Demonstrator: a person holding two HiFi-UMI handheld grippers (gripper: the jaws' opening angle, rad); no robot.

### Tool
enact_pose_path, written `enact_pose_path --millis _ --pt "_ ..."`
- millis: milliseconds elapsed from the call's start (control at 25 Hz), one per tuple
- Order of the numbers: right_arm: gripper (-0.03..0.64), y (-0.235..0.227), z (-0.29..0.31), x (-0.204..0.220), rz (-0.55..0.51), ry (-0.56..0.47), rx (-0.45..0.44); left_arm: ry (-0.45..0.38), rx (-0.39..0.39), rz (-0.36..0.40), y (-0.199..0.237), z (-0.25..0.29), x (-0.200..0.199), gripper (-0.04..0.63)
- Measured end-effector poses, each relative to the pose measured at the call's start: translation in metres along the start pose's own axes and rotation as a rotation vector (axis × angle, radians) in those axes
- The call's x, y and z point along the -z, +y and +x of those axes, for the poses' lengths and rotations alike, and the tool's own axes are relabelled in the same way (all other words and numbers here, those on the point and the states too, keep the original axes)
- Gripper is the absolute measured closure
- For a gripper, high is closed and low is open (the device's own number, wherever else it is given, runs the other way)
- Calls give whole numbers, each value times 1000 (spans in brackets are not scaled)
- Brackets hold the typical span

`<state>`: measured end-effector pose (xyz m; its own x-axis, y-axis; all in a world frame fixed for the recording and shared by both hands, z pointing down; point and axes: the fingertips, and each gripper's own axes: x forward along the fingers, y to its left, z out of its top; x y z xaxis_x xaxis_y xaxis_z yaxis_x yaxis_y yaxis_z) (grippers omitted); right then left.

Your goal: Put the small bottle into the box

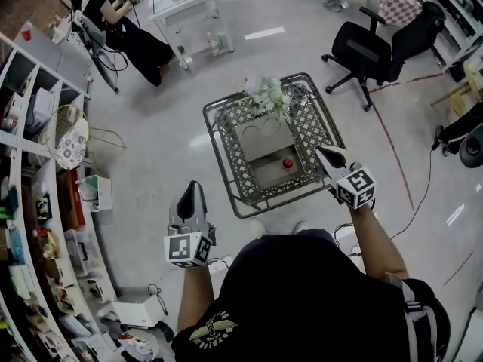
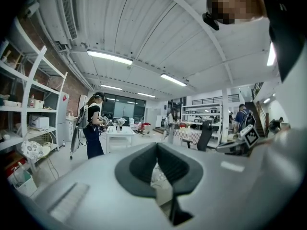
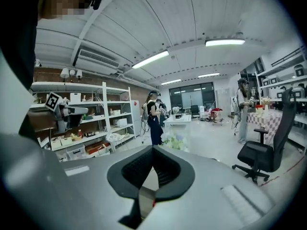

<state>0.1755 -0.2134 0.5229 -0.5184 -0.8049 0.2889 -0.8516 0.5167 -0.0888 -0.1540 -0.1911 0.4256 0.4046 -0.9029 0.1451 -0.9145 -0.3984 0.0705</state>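
Small bottle (image 1: pixel 287 162): already in the box. From above only its red top shows, in the near half.
Box (image 1: pixel 264 136): grey, in the middle of the wire counter (image 1: pixel 313 130). Its far half has two round hollows.
Flowers (image 1: pixel 268 95): pale bunch on the counter's far edge, just past the box.
Right claw (image 1: pixel 326 155): closed with nothing in it. It hangs over the counter's right side, just right of the box and not touching it. In its own view (image 3: pixel 153 150) the pads meet at the tip.
Left claw (image 1: pixel 193 187): also pinched closed and empty (image 2: pixel 157 147). It's over the floor to the near left of the counter, well apart from the box.
Around: shelves (image 1: pixel 30 164) packed with stuff on the left, and a black office chair (image 1: pixel 377 51) at the far right.
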Motion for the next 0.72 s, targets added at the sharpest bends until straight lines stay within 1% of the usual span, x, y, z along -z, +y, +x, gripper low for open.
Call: enact_pose_path --millis 200,240,320,400,560,720 --pt "609 7 -25 -49 -16 -80 -10 -23 38 -17 -9 11 -7 595" --pt "609 11 -28 -58 -24 -98 -14 -21 45 -8 -9 12 -8 595" --pt "609 18 -32 -73 -47 -119 -21 -7 59 38 -9 16 -5 595" --pt "609 23 -32 -81 -69 -129 -17 8 74 79 -9 20 -1 595" --pt "609 26 -36 -87 -70 -139 8 3 111 69 -12 23 -1 595" --pt "609 32 -38 -92 -75 -140 27 -2 126 71 -8 26 -4 595"
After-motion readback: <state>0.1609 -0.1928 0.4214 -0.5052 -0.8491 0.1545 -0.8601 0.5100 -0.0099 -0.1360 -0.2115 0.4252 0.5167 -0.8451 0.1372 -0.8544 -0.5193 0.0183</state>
